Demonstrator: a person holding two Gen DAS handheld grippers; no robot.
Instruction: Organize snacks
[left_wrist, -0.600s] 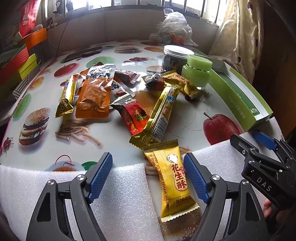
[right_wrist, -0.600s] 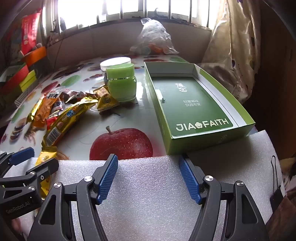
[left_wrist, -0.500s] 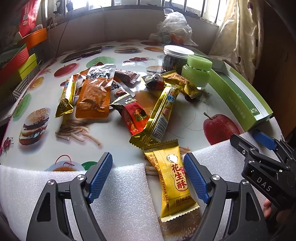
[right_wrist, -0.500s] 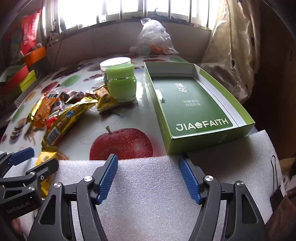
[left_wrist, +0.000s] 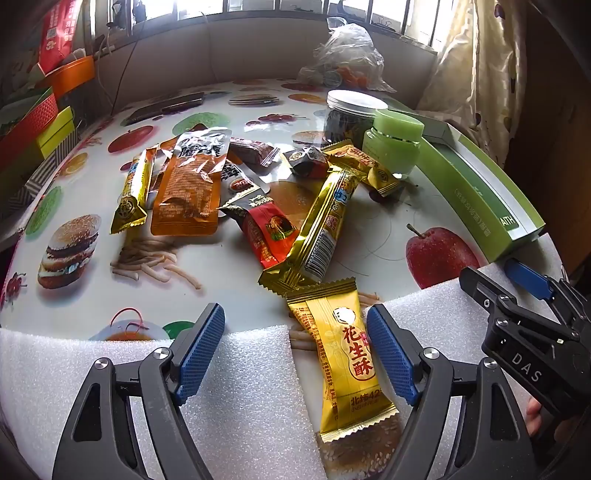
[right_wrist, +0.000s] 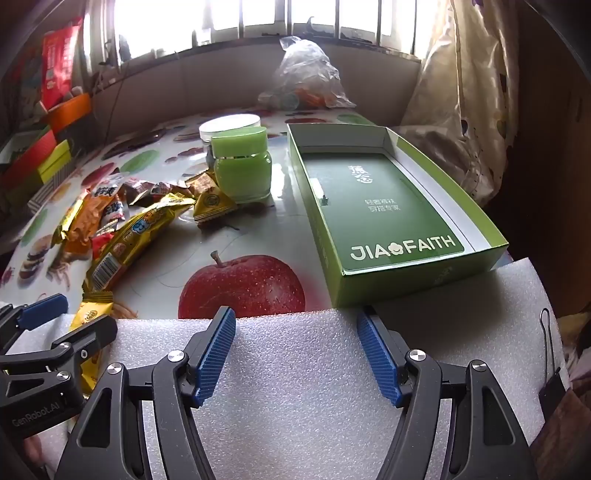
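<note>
Left wrist view: the left gripper (left_wrist: 295, 349) stands spread, pinching nothing; a yellow peanut-candy packet (left_wrist: 341, 354) lies between its fingers, untouched. Further snack packets (left_wrist: 229, 195) lie loose on the table (left_wrist: 221, 295). A green jar (left_wrist: 392, 144) and a clear jar (left_wrist: 351, 118) with dark contents stand lidded.

Right wrist view: the right gripper (right_wrist: 295, 354) is spread over white foam (right_wrist: 295, 387), holding nothing. The green box (right_wrist: 373, 284) holds 1 printed green insert, no snacks.
</note>
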